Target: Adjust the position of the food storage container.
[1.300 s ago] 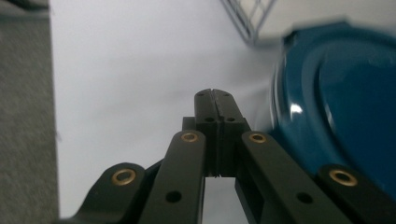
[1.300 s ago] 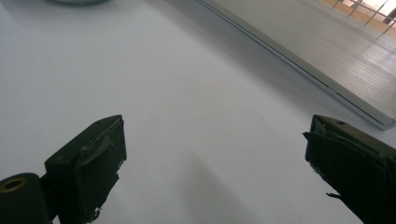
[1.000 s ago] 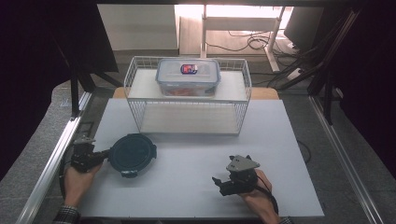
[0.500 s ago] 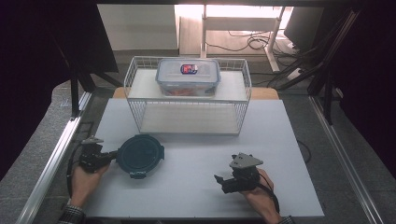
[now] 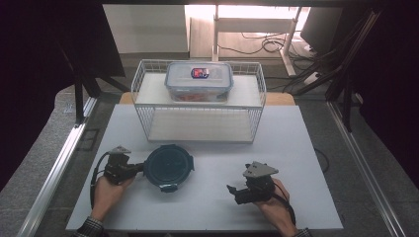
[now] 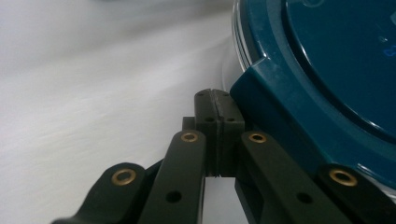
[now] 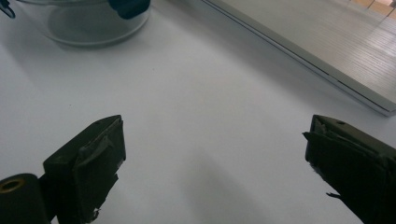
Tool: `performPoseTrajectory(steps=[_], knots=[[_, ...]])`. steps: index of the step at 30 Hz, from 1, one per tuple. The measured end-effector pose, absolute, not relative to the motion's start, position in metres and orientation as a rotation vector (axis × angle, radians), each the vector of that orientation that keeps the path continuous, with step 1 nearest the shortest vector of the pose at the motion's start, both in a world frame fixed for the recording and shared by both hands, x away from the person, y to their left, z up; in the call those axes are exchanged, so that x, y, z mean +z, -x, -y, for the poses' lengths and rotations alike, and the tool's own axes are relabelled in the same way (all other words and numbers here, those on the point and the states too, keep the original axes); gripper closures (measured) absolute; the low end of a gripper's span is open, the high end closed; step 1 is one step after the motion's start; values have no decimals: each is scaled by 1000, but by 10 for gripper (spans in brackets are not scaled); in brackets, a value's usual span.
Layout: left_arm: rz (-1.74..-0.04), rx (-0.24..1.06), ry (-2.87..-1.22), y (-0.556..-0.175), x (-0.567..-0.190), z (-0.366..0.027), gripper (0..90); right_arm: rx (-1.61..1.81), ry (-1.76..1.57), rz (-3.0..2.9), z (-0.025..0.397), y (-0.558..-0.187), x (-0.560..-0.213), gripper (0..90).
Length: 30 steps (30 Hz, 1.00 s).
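The round clear container with a dark teal clip-on lid (image 5: 168,166) is now further right on the white table (image 5: 296,148) than it is one second ago, and nearer the table's middle, just in front of the white wire basket rack (image 5: 197,118). The left gripper (image 5: 136,169) moves with it, pressed against the lid's left side. In the left gripper view the jaws are closed flat against each other right beside a teal lid clip (image 6: 280,135); nothing sits between them, so this looks like a push, not a grasp.

The right gripper (image 5: 232,190) shifts only a little. Its jaws stand wide apart with bare table between them, and the container's clear base (image 7: 88,23) lies off ahead of it.

On the rack's upper shelf sits a rectangular clear food box with a clear lid and a red-blue label (image 5: 199,80), untouched.

Judgement: the container is being slid toward the centre, within range of both hands, likely so the open right gripper can work the lid clips. No clip looks opened yet.
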State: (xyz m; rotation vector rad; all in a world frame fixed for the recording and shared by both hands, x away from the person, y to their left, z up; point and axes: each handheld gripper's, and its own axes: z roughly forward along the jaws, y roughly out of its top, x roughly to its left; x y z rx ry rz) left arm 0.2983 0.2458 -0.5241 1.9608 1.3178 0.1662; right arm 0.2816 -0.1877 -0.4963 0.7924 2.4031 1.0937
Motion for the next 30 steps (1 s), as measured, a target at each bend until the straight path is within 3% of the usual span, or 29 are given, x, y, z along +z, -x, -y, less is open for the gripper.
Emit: performPoseTrajectory(steps=[30], knots=[[-1151, 61, -1980, -324, -525, -156, 900, 1098, -813, -2414, 191, -285, -499, 50]])
